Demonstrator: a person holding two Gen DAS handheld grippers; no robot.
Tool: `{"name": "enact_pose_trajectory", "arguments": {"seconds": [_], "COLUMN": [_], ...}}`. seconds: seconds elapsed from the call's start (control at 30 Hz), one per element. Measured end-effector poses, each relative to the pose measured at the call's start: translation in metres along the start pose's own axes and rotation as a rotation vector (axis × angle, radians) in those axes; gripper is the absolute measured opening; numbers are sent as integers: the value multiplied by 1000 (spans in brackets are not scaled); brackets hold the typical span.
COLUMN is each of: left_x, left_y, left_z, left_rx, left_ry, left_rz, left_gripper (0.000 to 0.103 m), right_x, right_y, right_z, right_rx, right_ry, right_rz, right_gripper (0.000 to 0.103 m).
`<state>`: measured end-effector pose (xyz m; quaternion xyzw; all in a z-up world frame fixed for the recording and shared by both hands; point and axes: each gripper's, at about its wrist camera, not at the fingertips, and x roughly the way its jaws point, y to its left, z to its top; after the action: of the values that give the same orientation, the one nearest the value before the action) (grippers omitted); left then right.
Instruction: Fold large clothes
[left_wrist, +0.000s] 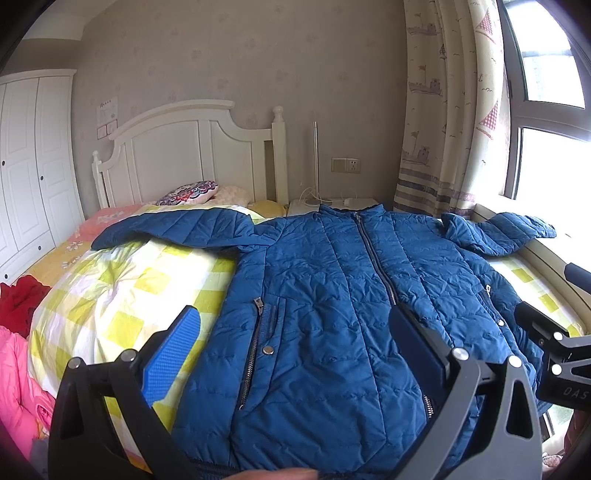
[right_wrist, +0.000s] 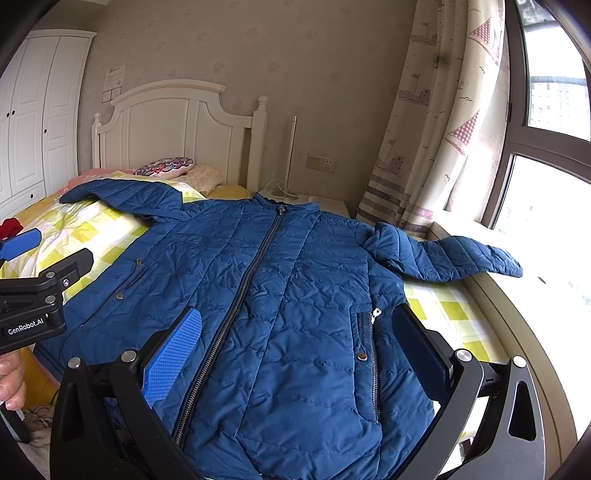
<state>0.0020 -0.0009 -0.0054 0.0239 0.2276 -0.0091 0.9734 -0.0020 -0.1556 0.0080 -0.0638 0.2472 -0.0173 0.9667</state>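
- Both grippers hung just above the hem end of the jacket, each tilted down toward it, jaws spread wide and nothing between the pads.
- Left gripper: released, its blue pad over the quilt at the jacket's left edge, its dark finger over the zip near the middle.
- Right gripper: also released, blue pad just left of the zip, dark finger beside the right pocket.
- Seen from the right wrist, the left gripper stood off to the left, near the jacket's left side; a hand showed below it.
- Ahead of both tools the jacket lay face up and zipped, flat on the quilt, collar at the far end toward the headboard.
- Left sleeve stretched out to the far left over the quilt; right sleeve reached out to the far right onto the sill by the window.
- Progress, as I judge it: the garment was spread and smoothed, ready to fold, but no fold showed. Neither sleeve was turned in, and the body was at full length.
- Left to do, by my reading: bring each sleeve across the chest, fold the sides in, then double the body from hem to collar.
- Red and pink clothes lay heaped beyond the left tool, off the quilt's edge; whether they were part of the job I could not tell.
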Motion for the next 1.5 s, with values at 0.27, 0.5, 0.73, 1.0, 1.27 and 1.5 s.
{"name": "enact_pose_trajectory", "arguments": {"seconds": [0.27,0.5,0.73,1.0,1.27,1.5], "left_x": [0,2,1,4,8,14], "left_y": [1,2,4,4,0,3], "left_z": [-2,-4,-4,-4,-6,-7], "left_rx": [4,0,-3,0,8,4], "left_ry": [1,6,10,20,35,55], "left_rz": [-1,0,4,9,17,30], "left_gripper": [101,101,101,101,101,101], "right_x": [1,4,4,6,12,16], "right_y": [-1,-1,0,0,-3,-2], "right_z": [1,0,-1,-2,-4,-5], "right_rx": [7,18,15,23,31,33], "right_ry": [3,14,16,26,43,57], "right_rz": [4,15,21,30,39,48], "right_gripper": [99,99,99,99,99,99]}}
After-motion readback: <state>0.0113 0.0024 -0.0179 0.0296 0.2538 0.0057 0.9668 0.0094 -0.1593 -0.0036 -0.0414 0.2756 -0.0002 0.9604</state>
